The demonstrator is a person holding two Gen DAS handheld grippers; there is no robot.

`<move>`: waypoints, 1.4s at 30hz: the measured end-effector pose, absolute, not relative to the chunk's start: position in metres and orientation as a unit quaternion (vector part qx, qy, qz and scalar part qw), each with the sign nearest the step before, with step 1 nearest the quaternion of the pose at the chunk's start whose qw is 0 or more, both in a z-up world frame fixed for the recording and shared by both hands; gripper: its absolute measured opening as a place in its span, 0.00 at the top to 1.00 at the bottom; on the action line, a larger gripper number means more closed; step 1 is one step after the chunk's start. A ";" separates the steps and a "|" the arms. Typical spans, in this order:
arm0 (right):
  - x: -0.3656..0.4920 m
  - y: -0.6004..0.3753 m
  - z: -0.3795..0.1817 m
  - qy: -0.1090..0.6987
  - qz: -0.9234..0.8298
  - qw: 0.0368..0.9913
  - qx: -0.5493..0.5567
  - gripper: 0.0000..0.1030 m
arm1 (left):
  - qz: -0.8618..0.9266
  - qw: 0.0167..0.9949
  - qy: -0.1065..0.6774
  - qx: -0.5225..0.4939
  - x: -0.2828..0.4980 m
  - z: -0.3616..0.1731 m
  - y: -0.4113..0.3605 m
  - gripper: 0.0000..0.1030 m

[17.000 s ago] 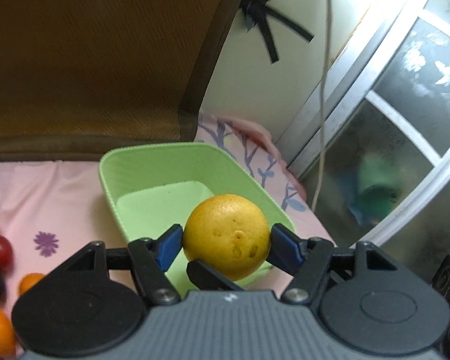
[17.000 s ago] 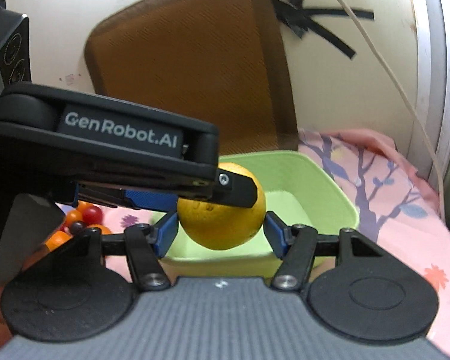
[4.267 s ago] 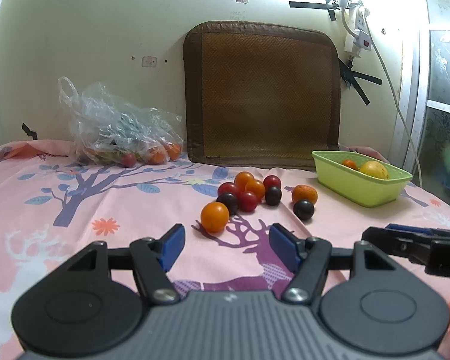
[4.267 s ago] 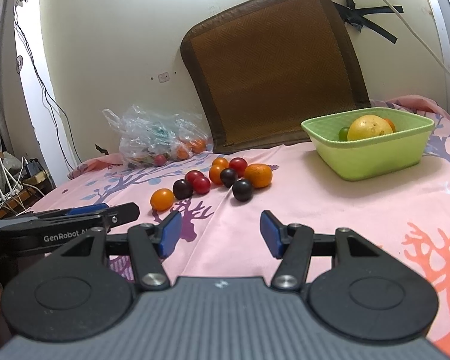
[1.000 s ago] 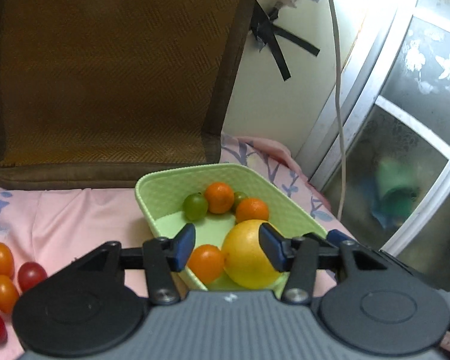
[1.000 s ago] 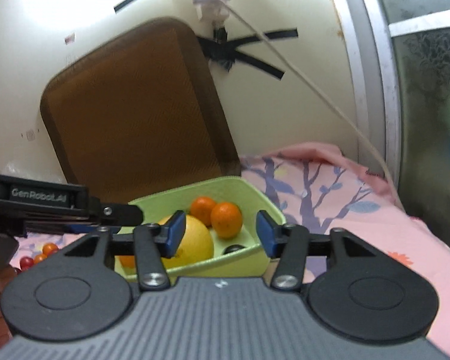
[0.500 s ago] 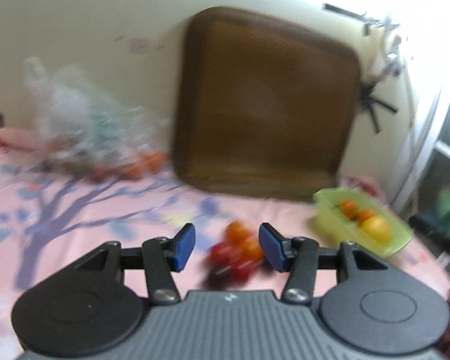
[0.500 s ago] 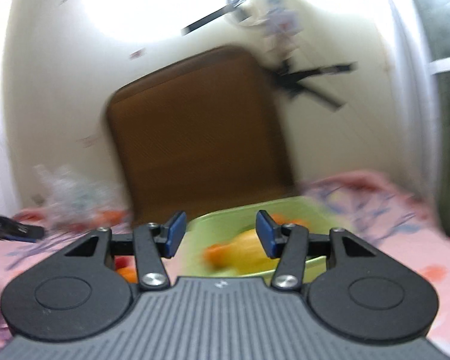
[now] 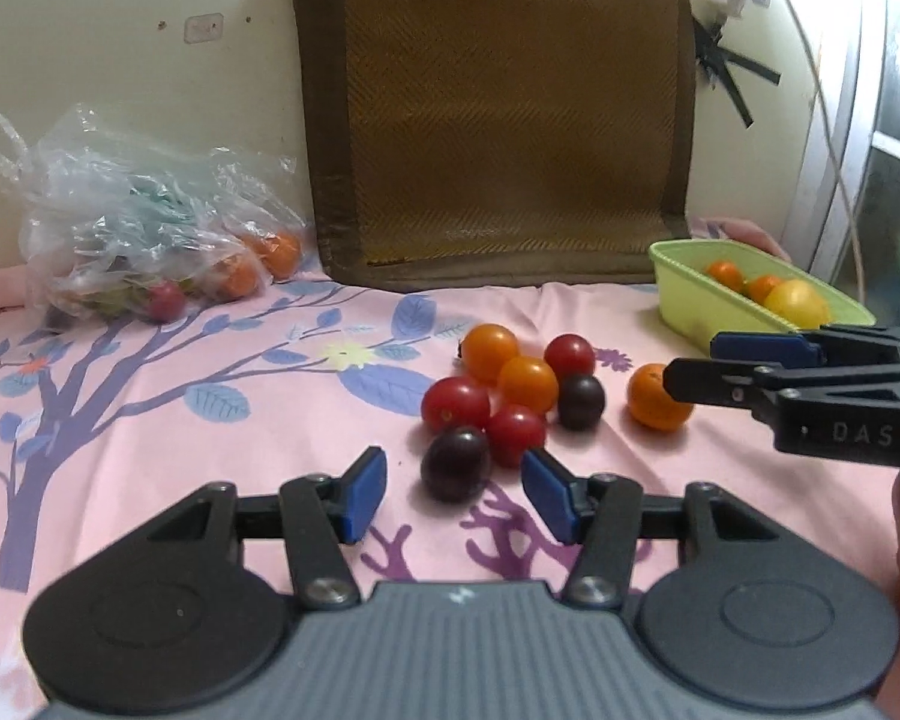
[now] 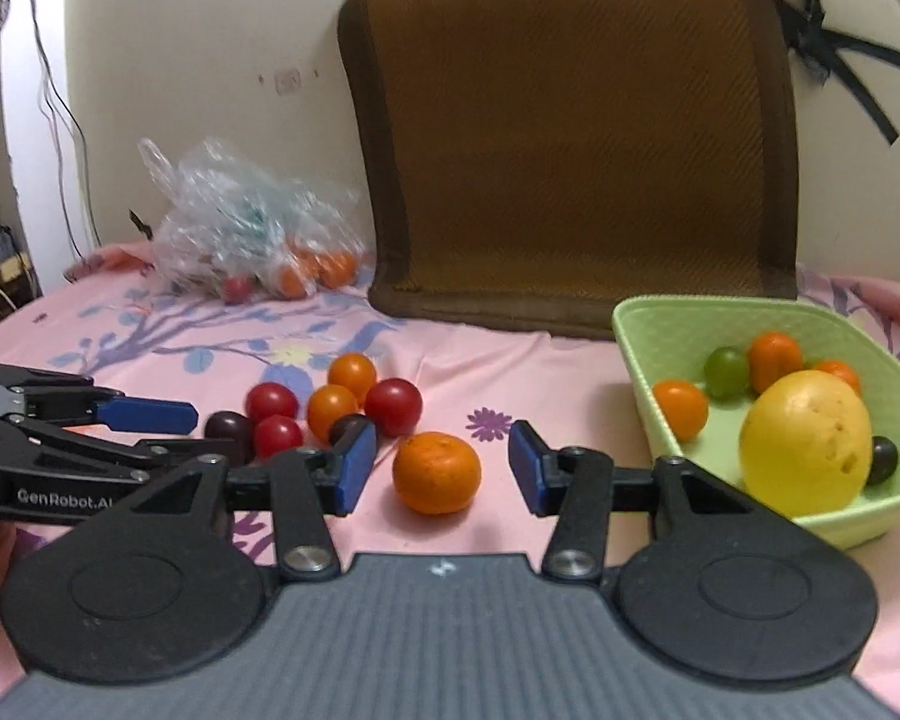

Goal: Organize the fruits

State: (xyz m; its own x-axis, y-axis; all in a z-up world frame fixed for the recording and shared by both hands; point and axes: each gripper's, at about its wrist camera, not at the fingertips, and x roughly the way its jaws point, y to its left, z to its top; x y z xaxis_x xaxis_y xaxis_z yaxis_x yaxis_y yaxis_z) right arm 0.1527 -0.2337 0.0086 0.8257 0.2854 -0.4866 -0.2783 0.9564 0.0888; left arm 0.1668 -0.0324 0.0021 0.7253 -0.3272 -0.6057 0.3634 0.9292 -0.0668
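Several fruits already sit in the green basket [image 10: 636,324]: a large yellow citrus [image 10: 805,441], a few small orange ones, a green one and a dark one. As a judgement, the sorting is partway done. Still out on the pink floral sheet [image 9: 210,420] are a cluster of small tomatoes [image 9: 510,396], red, orange and dark purple, and a mandarin [image 10: 437,472] lying a little apart from them. A clear plastic bag [image 9: 126,240] well beyond the fingers holds more fruit; whether that belongs to the job I cannot tell.

The right gripper [image 10: 437,468] is low over the sheet with its fingers spread wide, empty, and the mandarin lies directly between the two blue pads [image 10: 354,468], not yet touched by either. The basket is just to the right of its fingers, near at hand. The left gripper [image 9: 455,495] is also spread open and holds nothing; a dark purple tomato [image 9: 455,471] sits just ahead of the gap between its fingers, with a red one touching it on the right-finger side. Both grippers point forward along the sheet, roughly level, side by side.

The likely step in hand is closing on the mandarin and on the dark tomato, then carrying them to the basket.
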 end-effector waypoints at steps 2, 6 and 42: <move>0.160 -0.231 0.004 0.267 0.142 0.953 0.000 0.50 | -0.186 0.926 0.328 0.028 0.171 0.000 -0.033 0.56; 0.169 -0.229 -0.003 0.285 0.153 0.946 0.002 0.51 | -0.188 0.923 0.335 0.015 0.174 -0.002 -0.029 0.72; 0.042 -0.305 -0.011 0.255 0.112 0.960 0.013 0.50 | -0.307 0.894 0.326 0.021 0.080 -0.003 -0.127 0.71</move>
State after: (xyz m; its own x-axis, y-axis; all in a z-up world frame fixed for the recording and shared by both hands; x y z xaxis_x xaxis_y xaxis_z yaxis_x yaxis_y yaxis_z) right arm 0.0419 -0.3051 -0.0107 0.8450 0.2217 -0.4866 -0.2084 0.9746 0.0823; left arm 0.0799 -0.1274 -0.0027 0.5998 -0.5341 -0.5957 0.5621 0.8112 -0.1614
